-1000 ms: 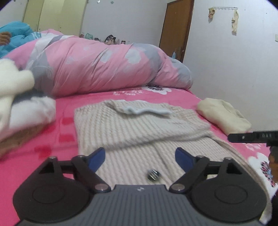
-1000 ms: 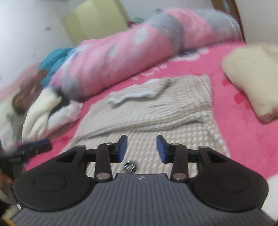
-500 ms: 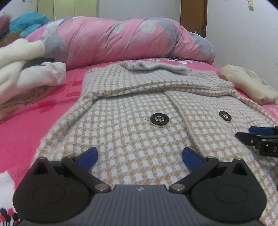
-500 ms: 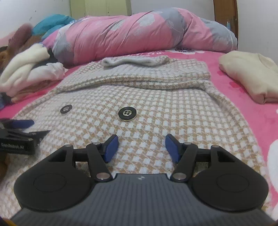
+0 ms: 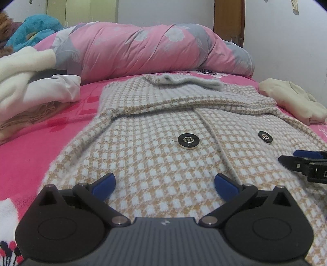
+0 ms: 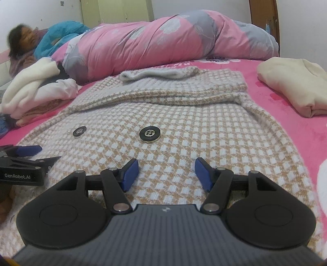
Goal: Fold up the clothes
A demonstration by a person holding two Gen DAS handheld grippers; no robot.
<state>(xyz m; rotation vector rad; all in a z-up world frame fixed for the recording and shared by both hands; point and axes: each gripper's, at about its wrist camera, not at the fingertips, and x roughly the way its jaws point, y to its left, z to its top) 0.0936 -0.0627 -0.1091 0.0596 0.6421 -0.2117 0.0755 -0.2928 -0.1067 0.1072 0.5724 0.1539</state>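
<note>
Nearest to me, the left gripper (image 5: 164,183) sits low over the near hem of the checked knit jacket (image 5: 163,147), its blue fingers (image 5: 104,182) spread as wide as they go after just opening further, with only the flat knit between them and nothing pinched. Just beside it, the right gripper (image 6: 166,173) hovers over the same hem, its fingers (image 6: 129,171) partly apart, also having just been opening, and they too grip nothing.

The jacket lies front up, spread on the pink bed sheet (image 5: 30,147). Two dark round buttons show on its front: one (image 5: 188,140) nearly dead ahead of the left gripper, the other (image 6: 148,134) ahead of the right gripper. A raised seam edge runs down the front between them. Farther up, a sleeve (image 6: 163,97) is folded across the chest, and the pale grey collar (image 5: 192,81) lies at the far end of the garment.

To the left of the jacket, near its shoulder, is a heap of white and tan clothes (image 5: 30,92). To the right, apart from the jacket, rests a folded cream garment (image 6: 290,83).

Beyond all this a rolled pink and grey floral quilt (image 5: 147,49) lies across the bed. Past its left end a person (image 6: 22,43) lies against a blue blanket (image 6: 59,34). At the back stand a pale wall and a brown wooden door (image 5: 229,18).
</note>
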